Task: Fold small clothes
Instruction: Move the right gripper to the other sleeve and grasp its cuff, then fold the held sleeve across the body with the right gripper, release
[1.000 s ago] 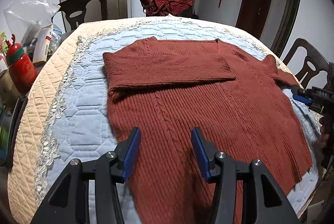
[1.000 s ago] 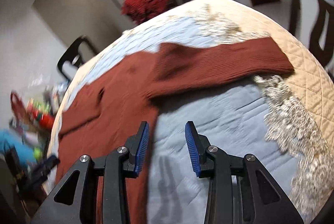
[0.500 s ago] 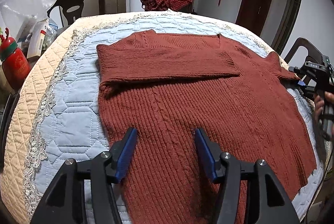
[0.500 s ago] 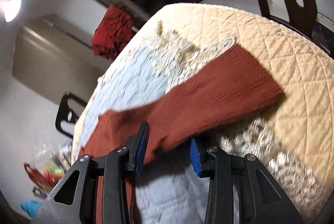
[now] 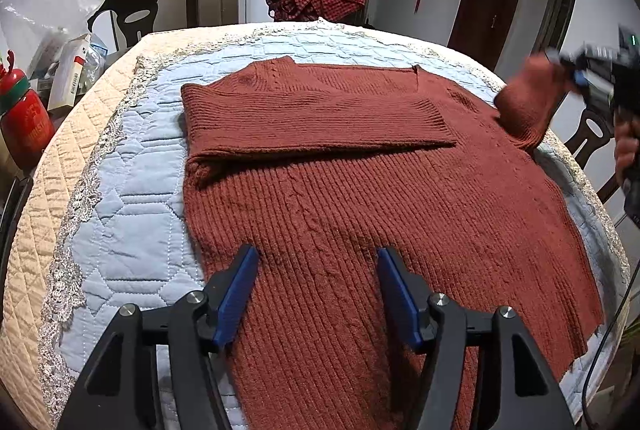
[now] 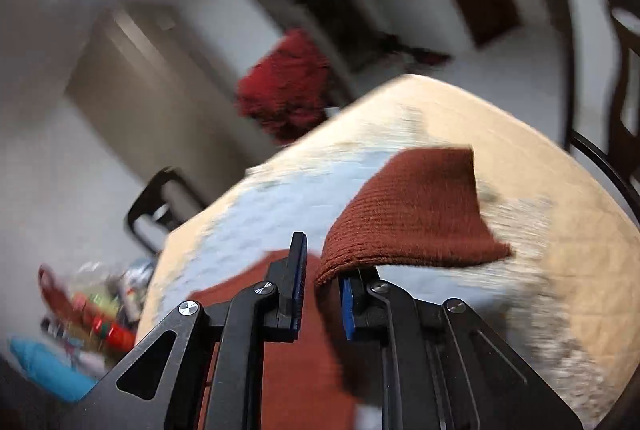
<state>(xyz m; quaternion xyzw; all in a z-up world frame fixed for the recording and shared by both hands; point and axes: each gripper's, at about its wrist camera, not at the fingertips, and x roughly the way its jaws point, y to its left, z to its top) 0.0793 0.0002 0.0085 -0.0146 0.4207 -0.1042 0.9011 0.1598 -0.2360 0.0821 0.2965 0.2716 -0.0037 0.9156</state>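
- Left hand-held gripper [image 5: 318, 292]: jaws opening, nothing between them, angled downward.
- Right hand-held gripper [image 6: 322, 280]: jaws closing on the sleeve [image 6: 412, 213], lifted.

Under my jaws the table [image 5: 120, 69] is fully covered by a beige quilted cloth [image 5: 36, 189] with a diamond stitch. A pale blue quilted panel [image 5: 132, 222] with a hexagon stitch occupies its middle, bordered by a silvery lace trim [image 5: 72, 230]. Directly on the blue panel a rust-red ribbed sweater [image 5: 360, 209] lies flat, hem toward me. One sleeve is folded across its chest. The other sleeve [image 6: 412, 205] is off the surface at the far right edge; that view is blurred.
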